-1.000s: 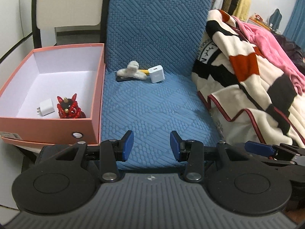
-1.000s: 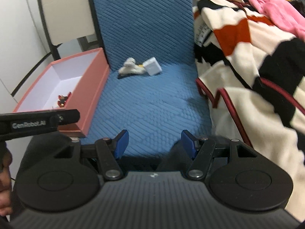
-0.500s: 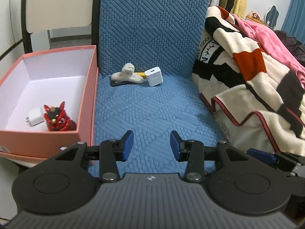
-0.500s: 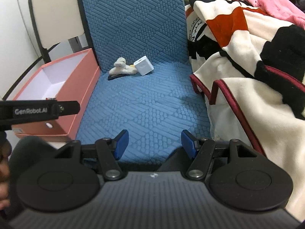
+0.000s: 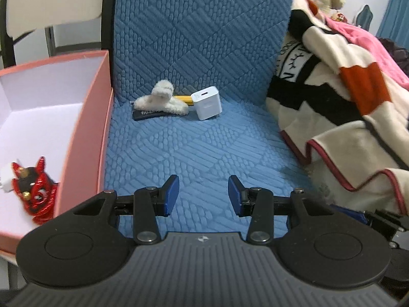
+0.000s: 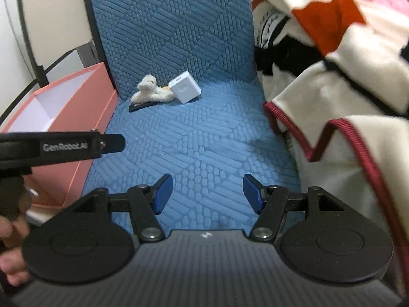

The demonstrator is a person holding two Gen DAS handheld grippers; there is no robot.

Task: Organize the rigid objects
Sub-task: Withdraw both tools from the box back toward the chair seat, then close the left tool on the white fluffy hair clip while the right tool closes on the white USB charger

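Note:
At the back of the blue quilted seat [image 5: 194,148] lie a white charger cube [image 5: 207,102], a fluffy cream hair claw [image 5: 161,101], a yellow stick [image 5: 182,99] and a dark flat item [image 5: 147,114]. The same cube [image 6: 184,90] and claw [image 6: 150,93] show in the right wrist view. A pink box [image 5: 97,107] on the left holds a red horned figure [image 5: 34,192] and a white plug [image 5: 5,177]. My left gripper [image 5: 203,194] hangs open over the seat's front, empty. My right gripper [image 6: 207,193] is open too, with nothing between its fingers.
A striped cream, black and red blanket [image 5: 345,117] with pink cloth behind it fills the right side. The seat's blue backrest [image 5: 199,25] rises behind the objects. The left tool's black body [image 6: 58,145] and a hand [image 6: 10,255] cross the right view's left edge.
Both grippers have moved forward and down toward the items at the back of the seat, which now look larger. Neither gripper's opening has changed.

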